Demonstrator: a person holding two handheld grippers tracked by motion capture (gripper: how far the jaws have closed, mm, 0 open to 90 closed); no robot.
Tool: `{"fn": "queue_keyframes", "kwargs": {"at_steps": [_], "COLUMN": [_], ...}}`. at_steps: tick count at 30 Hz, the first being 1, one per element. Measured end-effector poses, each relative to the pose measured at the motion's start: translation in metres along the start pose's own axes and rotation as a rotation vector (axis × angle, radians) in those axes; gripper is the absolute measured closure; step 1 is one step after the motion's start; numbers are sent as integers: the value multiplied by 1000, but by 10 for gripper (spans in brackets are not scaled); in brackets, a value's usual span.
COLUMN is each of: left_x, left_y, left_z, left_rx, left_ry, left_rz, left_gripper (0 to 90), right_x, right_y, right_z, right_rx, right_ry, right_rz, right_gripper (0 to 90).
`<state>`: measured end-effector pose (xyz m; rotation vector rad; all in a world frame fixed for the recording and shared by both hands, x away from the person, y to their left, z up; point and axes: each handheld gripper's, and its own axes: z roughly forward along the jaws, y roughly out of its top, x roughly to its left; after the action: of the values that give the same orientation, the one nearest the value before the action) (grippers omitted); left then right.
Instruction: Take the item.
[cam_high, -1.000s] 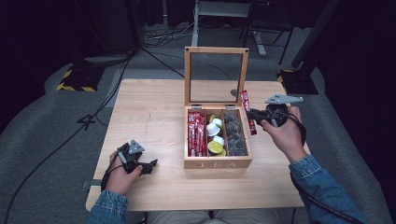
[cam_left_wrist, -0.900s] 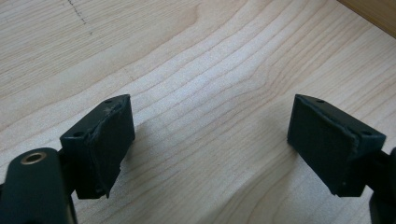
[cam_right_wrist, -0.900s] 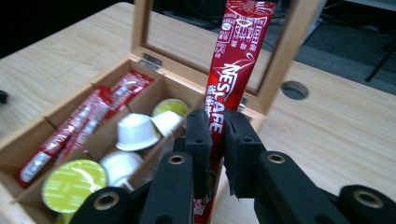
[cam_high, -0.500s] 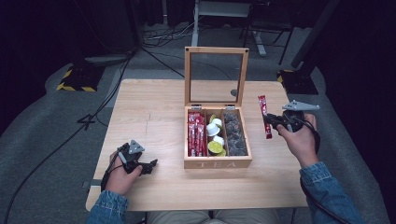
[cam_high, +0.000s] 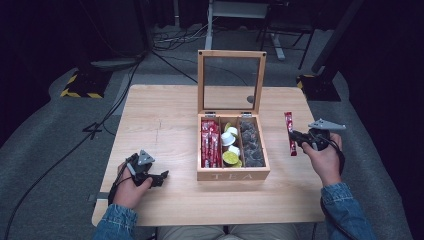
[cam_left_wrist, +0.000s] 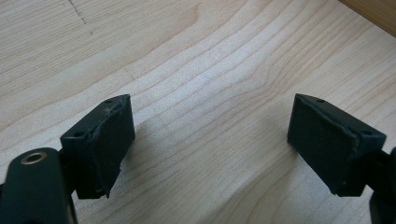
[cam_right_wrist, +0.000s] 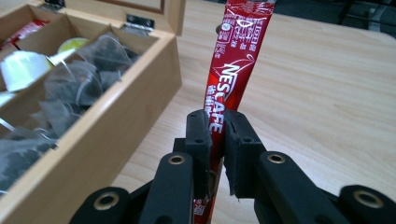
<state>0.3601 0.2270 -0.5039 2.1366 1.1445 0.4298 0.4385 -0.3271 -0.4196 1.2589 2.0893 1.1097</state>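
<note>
From my seat the left gripper (cam_high: 159, 178) sits nearest, parked on the pale wooden table (cam_high: 165, 120) with its black jaws spread wide and just bare wood grain between the pads (cam_left_wrist: 109, 140). Further out, my right gripper (cam_high: 296, 138) is clamped on a slim red Nescafe stick sachet (cam_right_wrist: 231, 65), pads (cam_right_wrist: 201, 140) squeezing its lower part while the rest pokes up past the tips. It's hanging just right of the open wooden tea box (cam_high: 233, 174), outside the compartments, above the tabletop.
</note>
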Motion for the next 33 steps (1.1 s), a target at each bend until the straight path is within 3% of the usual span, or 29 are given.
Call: {"fn": "queue_keyframes", "kwargs": {"at_steps": [4, 17, 28, 33], "left_x": [0, 0, 0, 0], "left_y": [0, 0, 0, 0], "left_z": [0, 0, 0, 0], "left_rx": [0, -1, 0, -1], "left_ry": [0, 0, 0, -1], "left_rz": [0, 0, 0, -1], "left_gripper": [152, 152, 152, 151], "right_x": [-4, -6, -12, -13], "right_y": [-13, -28, -41, -44], "right_z": [5, 21, 35, 37], "right_rx": [-3, 54, 157, 177], "right_ry": [5, -7, -14, -20], "right_rz": [22, 9, 20, 27], "right_gripper": [811, 810, 809, 809]}}
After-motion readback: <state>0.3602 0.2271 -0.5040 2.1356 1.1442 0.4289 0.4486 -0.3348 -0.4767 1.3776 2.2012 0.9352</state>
